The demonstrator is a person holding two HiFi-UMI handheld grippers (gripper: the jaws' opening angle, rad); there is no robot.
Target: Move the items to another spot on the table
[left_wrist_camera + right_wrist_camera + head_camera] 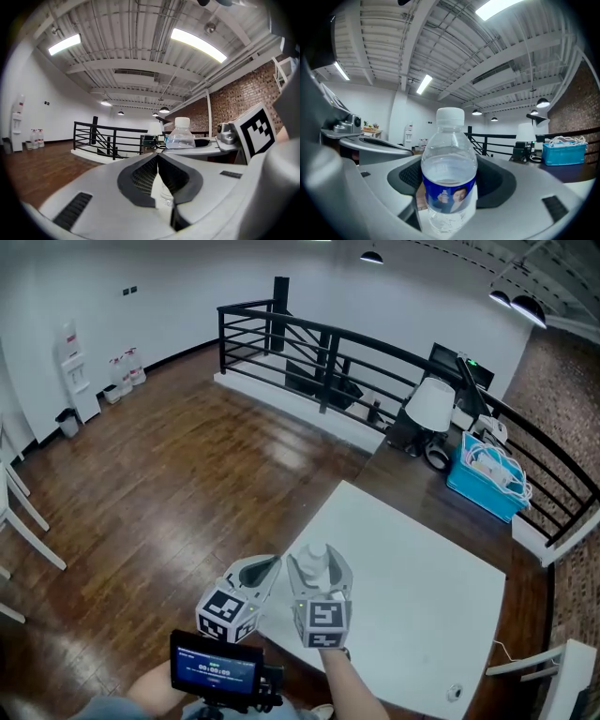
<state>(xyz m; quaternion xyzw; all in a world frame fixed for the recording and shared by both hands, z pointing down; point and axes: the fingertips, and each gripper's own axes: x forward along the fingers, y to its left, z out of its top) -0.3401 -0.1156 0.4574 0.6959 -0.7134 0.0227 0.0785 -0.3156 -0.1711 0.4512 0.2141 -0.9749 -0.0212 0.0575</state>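
My right gripper [320,570] is shut on a clear water bottle [449,178] with a white cap and a blue label, held upright between its jaws. In the head view the bottle [317,557] hangs over the near left edge of the white table [412,596]. Just to its left, my left gripper [266,566] has its jaws closed together with nothing between them. In the left gripper view its pads meet at the tip [157,161], and the bottle [180,136] shows beyond them in the other gripper.
A black railing [319,343] runs behind the table. A white lamp [431,404] and a blue basket of cables [487,474] sit on a dark desk beyond it. A small screen [216,669] is near my body. Wooden floor lies to the left.
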